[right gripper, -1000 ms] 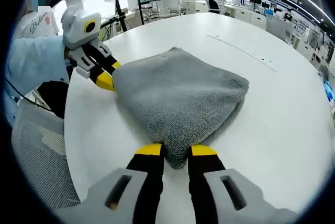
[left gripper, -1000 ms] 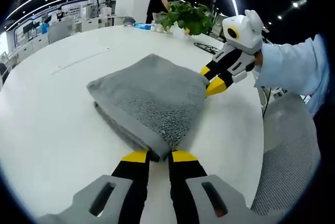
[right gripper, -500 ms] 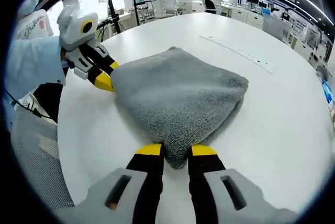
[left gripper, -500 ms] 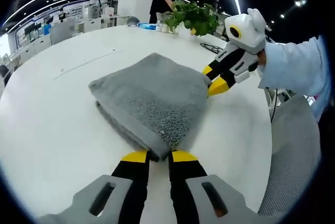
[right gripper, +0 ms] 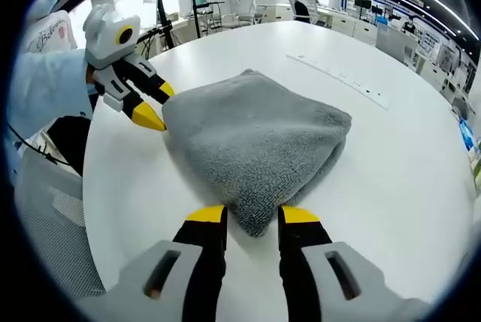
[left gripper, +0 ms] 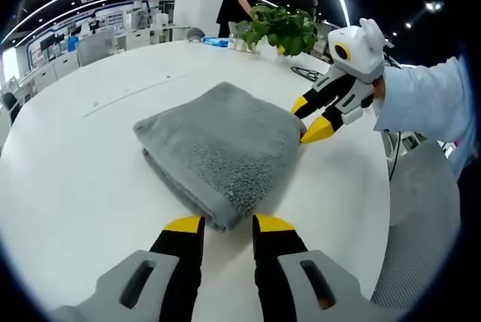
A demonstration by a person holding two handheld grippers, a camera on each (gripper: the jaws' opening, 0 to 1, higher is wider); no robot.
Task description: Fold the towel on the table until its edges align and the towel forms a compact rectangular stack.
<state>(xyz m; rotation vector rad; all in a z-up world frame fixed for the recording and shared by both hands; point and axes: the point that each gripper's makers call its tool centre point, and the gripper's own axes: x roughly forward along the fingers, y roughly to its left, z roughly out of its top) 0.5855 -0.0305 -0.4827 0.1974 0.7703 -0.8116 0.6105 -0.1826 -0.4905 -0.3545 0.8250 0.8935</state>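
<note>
- Worktop (left gripper: 68, 186): large, round, white, carrying the towel near the edge where the person is standing; a faint straight seam line is running across its far part.
- Office room behind: desks, chairs and ceiling light strips are showing in the distance; a person in dark clothing is standing past the far rim in the left gripper view.
- Towel (left gripper: 222, 141): grey terry, lying folded into a thick, roughly rectangular stack of several layers in the middle of the near worktop. Edges are looking close to aligned, though one corner is bulging rounded in the right gripper view (right gripper: 259, 145). By my judgement the folding is nearly or fully done; only squaring of edges may be left.
- Potted plant (left gripper: 276, 27): green and leafy, sitting at the far rim, well apart from the towel.
- Left tongs (left gripper: 228, 226): yellow-tipped black jaws standing slightly apart, straddling the towel's near corner without pinching it; gripping nothing.
- Right tongs (right gripper: 253, 217): jaws likewise parted around the opposite corner, the cloth lying loose between them; gripping nothing.
- Writing: cursive print on a white shirt at the left of the right gripper view, too blurred to read.
</note>
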